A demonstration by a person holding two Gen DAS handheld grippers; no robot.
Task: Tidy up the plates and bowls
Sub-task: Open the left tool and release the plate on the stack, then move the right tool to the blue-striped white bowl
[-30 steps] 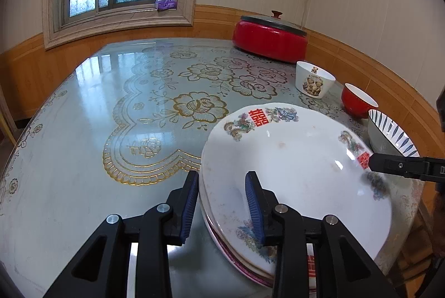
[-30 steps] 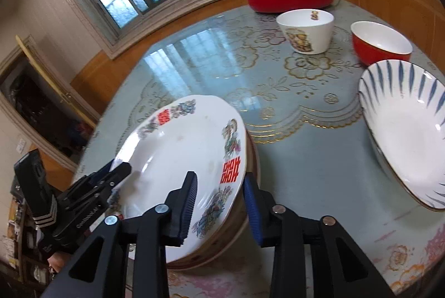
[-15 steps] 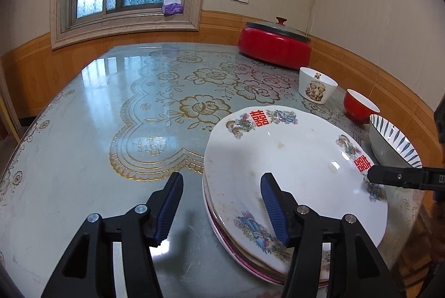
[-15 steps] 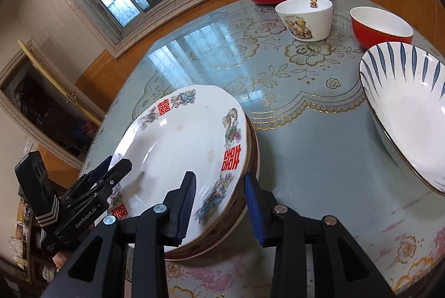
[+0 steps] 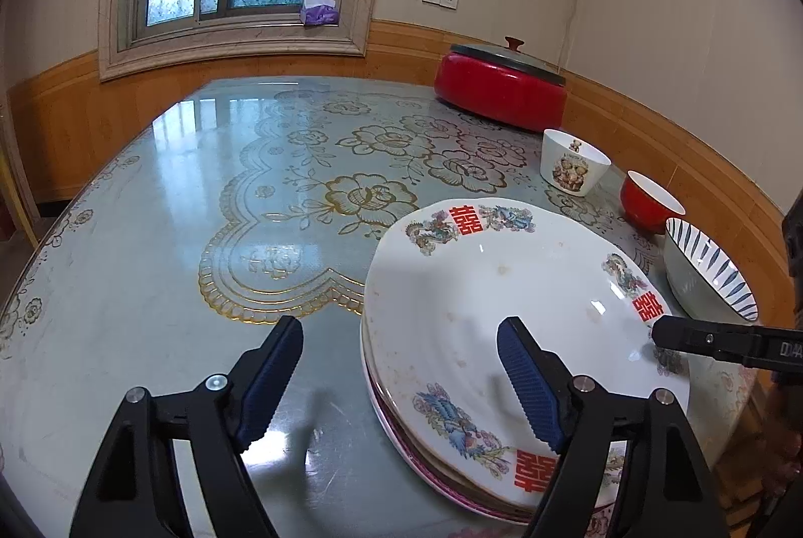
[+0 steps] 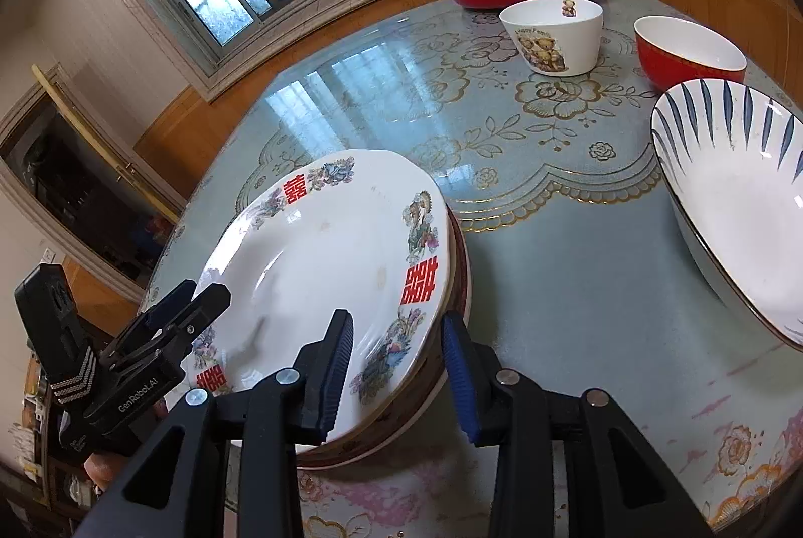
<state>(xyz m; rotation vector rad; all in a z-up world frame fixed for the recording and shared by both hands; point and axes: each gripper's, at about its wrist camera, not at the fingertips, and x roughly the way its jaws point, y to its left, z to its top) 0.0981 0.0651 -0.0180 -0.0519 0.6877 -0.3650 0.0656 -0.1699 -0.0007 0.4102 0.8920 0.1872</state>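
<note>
Lower plates (image 6: 454, 282) mostly hidden under top plate (image 6: 321, 267); striped bowl (image 6: 738, 207) cut off by edge.

Black left tool (image 5: 401, 380) and right tool (image 6: 396, 360), ribbed blue pads, silver screws, white lettering.

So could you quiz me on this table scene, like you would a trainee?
1. True or false: the top plate lies on a stack of other plates.
2. How many bowls stand on the table? A) one B) two C) three
3. Fill in: the pot at the far edge is coloured ____.

Key:
1. True.
2. C: the bear bowl, the red bowl and the striped bowl.
3. Red.
</note>
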